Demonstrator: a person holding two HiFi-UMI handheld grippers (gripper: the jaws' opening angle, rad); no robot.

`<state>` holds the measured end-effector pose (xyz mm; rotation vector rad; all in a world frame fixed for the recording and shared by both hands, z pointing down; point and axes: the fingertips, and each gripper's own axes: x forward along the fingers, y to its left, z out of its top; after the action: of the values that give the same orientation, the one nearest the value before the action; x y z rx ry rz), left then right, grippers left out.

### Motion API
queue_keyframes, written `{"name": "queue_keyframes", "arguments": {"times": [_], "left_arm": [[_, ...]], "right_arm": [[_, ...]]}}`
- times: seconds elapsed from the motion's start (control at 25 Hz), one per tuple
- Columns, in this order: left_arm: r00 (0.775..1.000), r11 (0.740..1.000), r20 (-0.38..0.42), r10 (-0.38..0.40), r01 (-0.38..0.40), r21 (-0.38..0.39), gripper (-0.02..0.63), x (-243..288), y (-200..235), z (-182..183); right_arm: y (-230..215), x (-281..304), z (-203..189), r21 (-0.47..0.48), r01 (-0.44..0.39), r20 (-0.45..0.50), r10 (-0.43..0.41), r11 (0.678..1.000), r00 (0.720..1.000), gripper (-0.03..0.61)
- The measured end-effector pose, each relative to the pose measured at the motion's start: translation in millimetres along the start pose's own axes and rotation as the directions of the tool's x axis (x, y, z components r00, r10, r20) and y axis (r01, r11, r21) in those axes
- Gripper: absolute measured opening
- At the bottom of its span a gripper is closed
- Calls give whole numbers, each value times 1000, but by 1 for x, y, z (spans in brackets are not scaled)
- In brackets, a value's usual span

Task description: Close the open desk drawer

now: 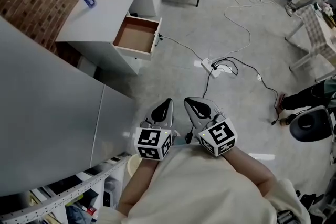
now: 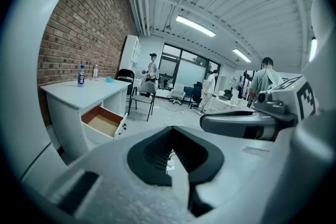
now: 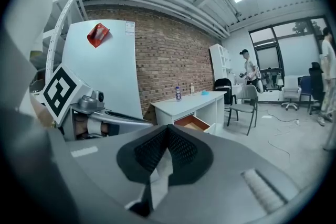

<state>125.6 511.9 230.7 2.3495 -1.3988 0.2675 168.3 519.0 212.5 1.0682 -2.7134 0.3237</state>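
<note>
Left tongs (image 1: pixel 166 105) and right tongs (image 1: pixel 191 106) clenched, empty, side by side near body; open drawer (image 1: pixel 135 36) juts from white bench (image 1: pixel 113 0) well ahead; shoving it shut likely needs no grasp

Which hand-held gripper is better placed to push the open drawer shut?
Left, marginally. The drawer lies ahead and to the left; the left hand-held gripper is on that side. Both are shut, empty and far off.

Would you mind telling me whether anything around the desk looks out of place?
Yes: the drawer of the desk stands pulled out, its brown bottom bare. Loose cables also sprawl across the floor around a power strip. Nothing looks spilled or damaged.
</note>
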Motion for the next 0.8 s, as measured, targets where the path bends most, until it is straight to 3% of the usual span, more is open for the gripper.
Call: {"name": "queue_keyframes", "arguments": {"times": [0.36,0.8], "left_arm": [[1000,1000,-6,-18,18,-3,-3,-2,19,-1],[999,998,-18,-41,41,-41,-3,-20,47,-13]], "right_arm": [[6,17,1,36,30,12,-30,999,999,2],[54,45,-3,-9,-57,-25,57,998,998,2]]}}
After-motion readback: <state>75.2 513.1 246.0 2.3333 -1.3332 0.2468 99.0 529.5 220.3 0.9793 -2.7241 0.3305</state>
